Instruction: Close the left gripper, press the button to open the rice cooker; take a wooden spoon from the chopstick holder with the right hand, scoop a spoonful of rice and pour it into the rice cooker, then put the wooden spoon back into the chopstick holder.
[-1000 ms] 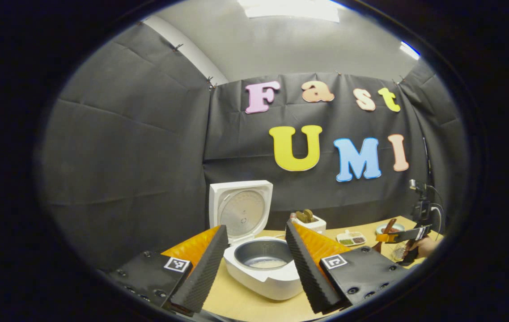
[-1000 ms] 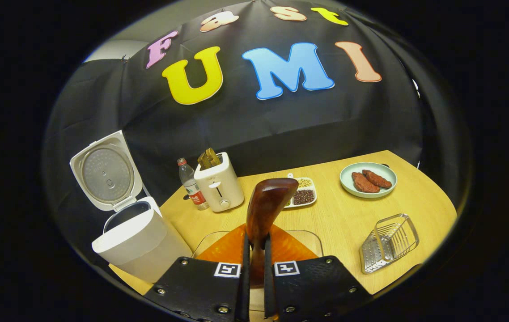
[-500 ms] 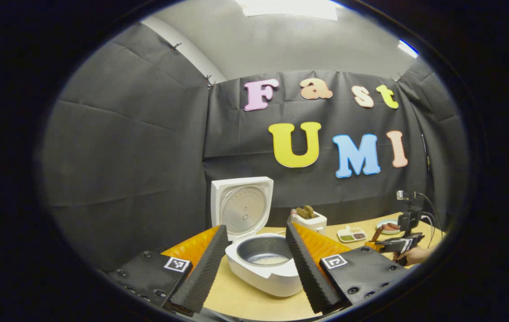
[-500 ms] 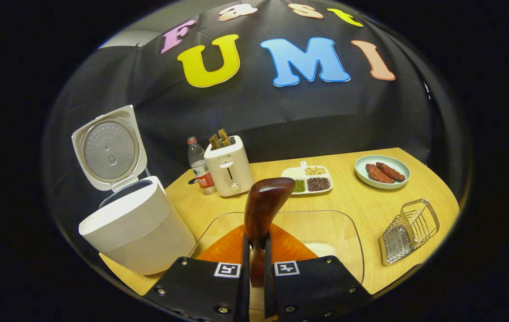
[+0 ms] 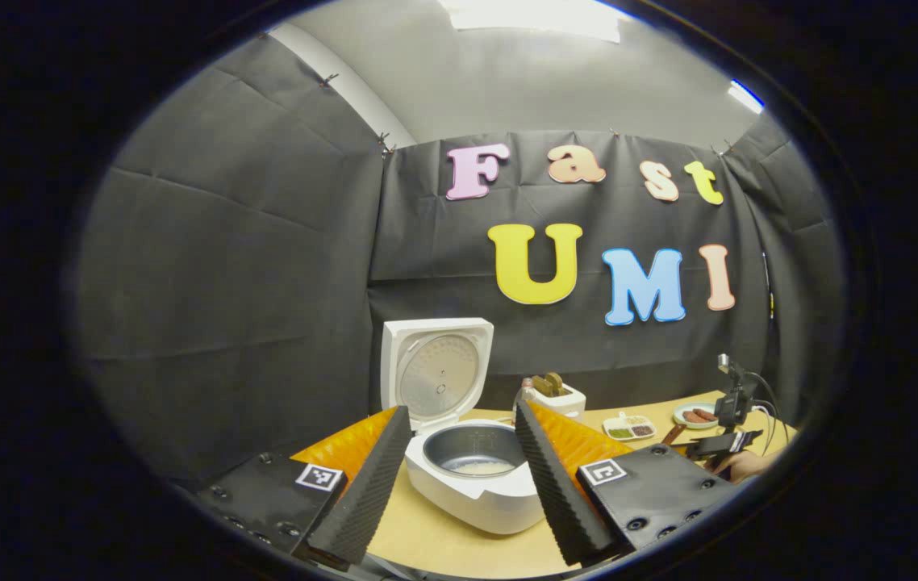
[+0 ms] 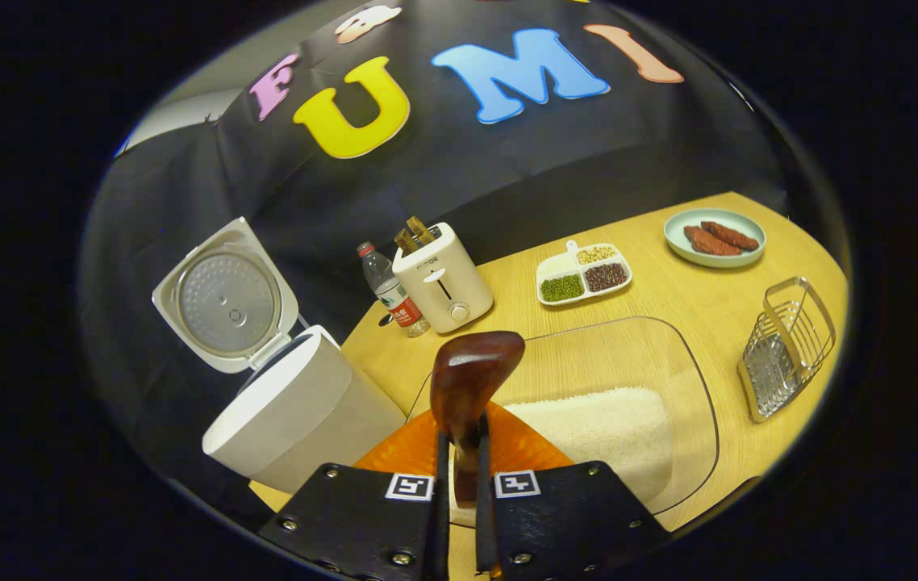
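Wood is what we hold: the wooden spoon (image 6: 471, 387) stands clamped by its handle between the two fingers of the right gripper (image 6: 459, 492), bowl up and forward, over the near edge of the clear glass dish (image 6: 673, 363). We take the dish as our landmark. White rice (image 6: 596, 424) lies heaped in its near half. The rice cooker (image 6: 298, 411) stands just to the left of the dish, lid (image 6: 225, 294) tipped back and open, so we judge the button step done. The wire chopstick holder (image 6: 786, 347) sits to the right of the dish, apart from it. Behind the dish are a toaster (image 6: 443, 274), a water bottle (image 6: 390, 290), a divided plate of beans (image 6: 584, 274) and a plate of sausages (image 6: 713, 238).

Our left gripper (image 5: 455, 476) hangs with its fingers spread wide on nothing, looking into the cooker's inner pot (image 5: 475, 452), which has a little rice at the bottom.

We judge the scoop to be next, and the risks lie there. The handle is smooth and rounded, so it may twist in our grip when the bowl digs in. The dish may slide on the wooden table (image 6: 669, 298) if we push sideways. Its low rim lets grains spill over. On the carry to the cooker, any tilt sheds rice onto the table between dish and cooker.
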`<state>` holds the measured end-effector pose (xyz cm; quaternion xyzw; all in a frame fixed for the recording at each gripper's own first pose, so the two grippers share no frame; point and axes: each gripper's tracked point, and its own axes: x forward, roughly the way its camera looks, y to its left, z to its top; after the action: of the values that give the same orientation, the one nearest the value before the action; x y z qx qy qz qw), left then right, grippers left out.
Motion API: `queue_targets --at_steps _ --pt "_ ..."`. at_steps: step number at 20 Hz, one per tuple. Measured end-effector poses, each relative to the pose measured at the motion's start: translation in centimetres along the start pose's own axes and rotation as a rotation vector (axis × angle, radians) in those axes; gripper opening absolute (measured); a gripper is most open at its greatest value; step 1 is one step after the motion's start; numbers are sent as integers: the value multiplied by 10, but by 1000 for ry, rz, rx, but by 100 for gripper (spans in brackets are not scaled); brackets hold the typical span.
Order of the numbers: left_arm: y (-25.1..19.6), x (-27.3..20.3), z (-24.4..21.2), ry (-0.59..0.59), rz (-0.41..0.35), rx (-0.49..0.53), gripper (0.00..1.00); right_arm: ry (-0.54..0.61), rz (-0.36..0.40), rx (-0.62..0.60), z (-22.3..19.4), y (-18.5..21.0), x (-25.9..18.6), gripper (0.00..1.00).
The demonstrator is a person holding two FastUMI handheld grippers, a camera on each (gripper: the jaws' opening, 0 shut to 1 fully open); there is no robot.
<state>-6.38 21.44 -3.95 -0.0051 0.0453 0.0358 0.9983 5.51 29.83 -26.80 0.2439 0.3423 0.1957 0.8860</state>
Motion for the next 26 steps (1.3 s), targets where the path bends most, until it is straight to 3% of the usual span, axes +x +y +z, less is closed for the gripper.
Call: queue_targets --at_steps 7,14,21,26 --pt "1 -4 1 3 8 7 92 -55 9 187 29 -26 -21 13" --pt "-6 -5 6 -10 -9 14 91 -92 76 403 59 -22 -37 13" --pt "-5 -6 1 -1 -3 -3 90 -78 228 543 85 30 -51 13" --pt "-1 -7 -3 6 10 -15 92 -58 316 534 100 84 -49 13"
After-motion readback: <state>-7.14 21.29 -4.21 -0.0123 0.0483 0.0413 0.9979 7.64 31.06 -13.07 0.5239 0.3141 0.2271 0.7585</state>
